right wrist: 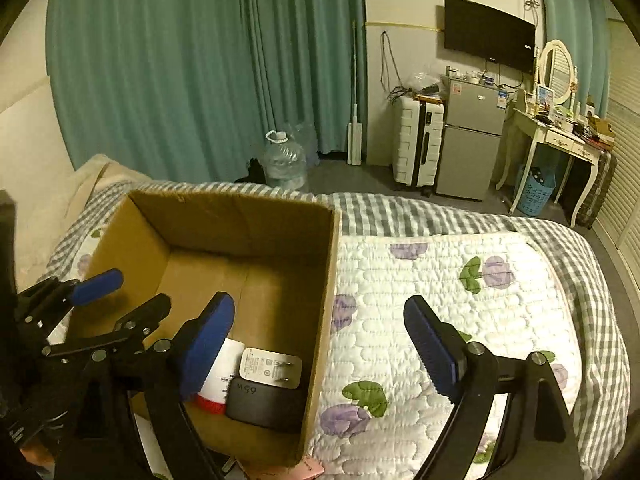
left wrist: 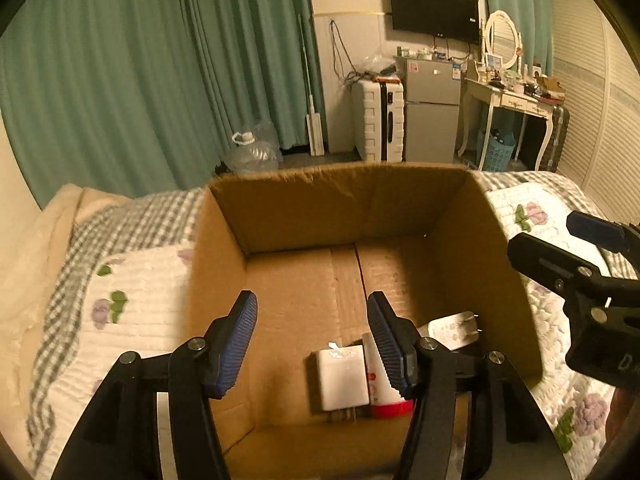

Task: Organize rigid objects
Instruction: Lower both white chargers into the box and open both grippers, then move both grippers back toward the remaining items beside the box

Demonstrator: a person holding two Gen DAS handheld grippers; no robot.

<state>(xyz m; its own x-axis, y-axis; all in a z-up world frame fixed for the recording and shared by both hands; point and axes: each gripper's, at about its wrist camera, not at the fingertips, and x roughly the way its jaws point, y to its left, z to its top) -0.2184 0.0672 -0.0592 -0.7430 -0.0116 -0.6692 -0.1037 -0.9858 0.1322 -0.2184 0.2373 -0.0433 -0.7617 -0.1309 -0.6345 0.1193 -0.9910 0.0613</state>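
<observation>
**Both claws spread and empty over the box**

The left claw (left wrist: 312,344) is seen spread wide with nothing between its blue pads, poised above the open cardboard box (left wrist: 340,208). The right claw (right wrist: 320,348) is likewise spread and empty, straddling the box's right wall, one finger over the interior and the other over the quilt (right wrist: 460,280) of the bed.

Gathered in the near corner of the box are a white charger (left wrist: 342,380), a white bottle with a red cap (left wrist: 384,396), a second white adapter with exposed prongs (right wrist: 270,368) and a dark power brick (right wrist: 264,404). They lie touching one another, the pronged adapter resting partly on the brick.

No further loose items are visible on the quilt, so the task is judged well advanced. Risks remain: the box sits on soft bedding and could be tipped or shoved if its wall is struck by a finger. The two claws are near each other and could collide. The stacked adapter could be dislodged if the box is nudged.
</observation>
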